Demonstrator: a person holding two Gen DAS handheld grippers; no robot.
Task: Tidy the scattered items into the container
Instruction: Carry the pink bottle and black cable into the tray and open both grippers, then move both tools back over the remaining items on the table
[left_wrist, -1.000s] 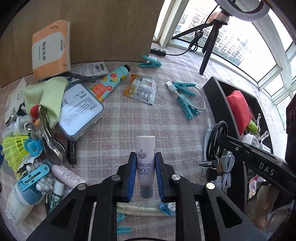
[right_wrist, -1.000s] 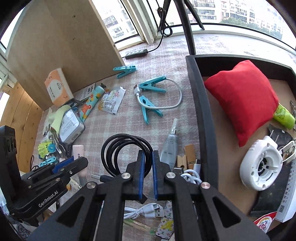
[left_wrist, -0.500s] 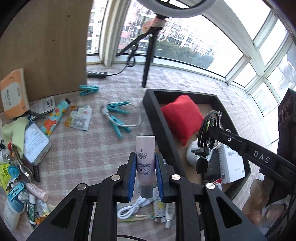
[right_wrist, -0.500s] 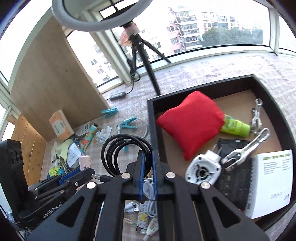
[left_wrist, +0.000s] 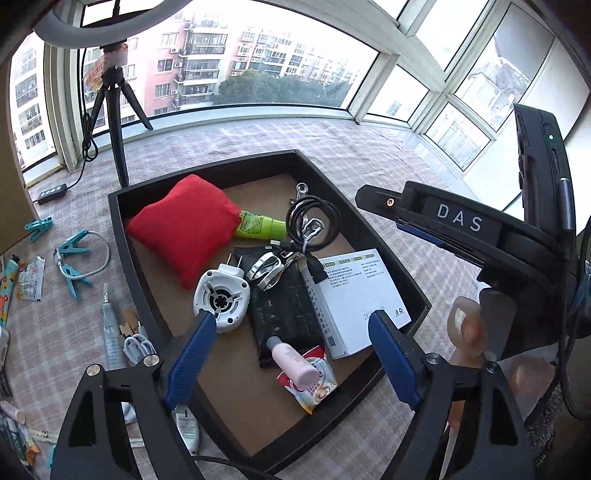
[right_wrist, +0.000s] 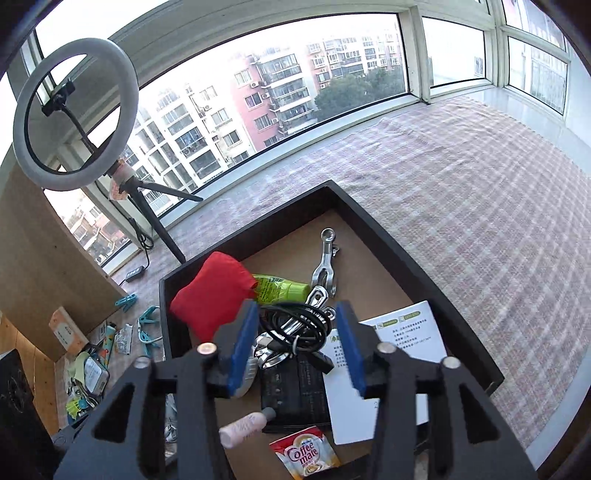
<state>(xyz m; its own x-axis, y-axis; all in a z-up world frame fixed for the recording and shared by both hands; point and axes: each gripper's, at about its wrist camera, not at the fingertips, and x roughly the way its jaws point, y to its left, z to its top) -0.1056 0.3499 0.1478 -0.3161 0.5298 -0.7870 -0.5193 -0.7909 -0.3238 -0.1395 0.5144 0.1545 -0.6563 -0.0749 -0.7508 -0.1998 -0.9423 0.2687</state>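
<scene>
Black coiled cable (right_wrist: 299, 325) and pink tube (left_wrist: 293, 360) lie loose in tray (left_wrist: 388, 251) beneath both grippers' opening, empty fingers (left_wrist: 192, 354); cable may snag right gripper (right_wrist: 297, 345) withdrawing

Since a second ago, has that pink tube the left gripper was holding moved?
Yes. The pink tube has left the left gripper, whose jaws are opening, and now lies inside the black tray, partly on the coffee sachet.

The pale pink squeeze tube with a grey cap (left_wrist: 291, 360), earlier clamped in the left gripper (left_wrist: 290, 334), is now released and lies in the black rectangular tray (left_wrist: 147, 310). The coiled black cable (right_wrist: 295, 326), earlier pinched by the right gripper (right_wrist: 297, 341), is likewise dropped inside; both sets of jaws are opening.
</scene>
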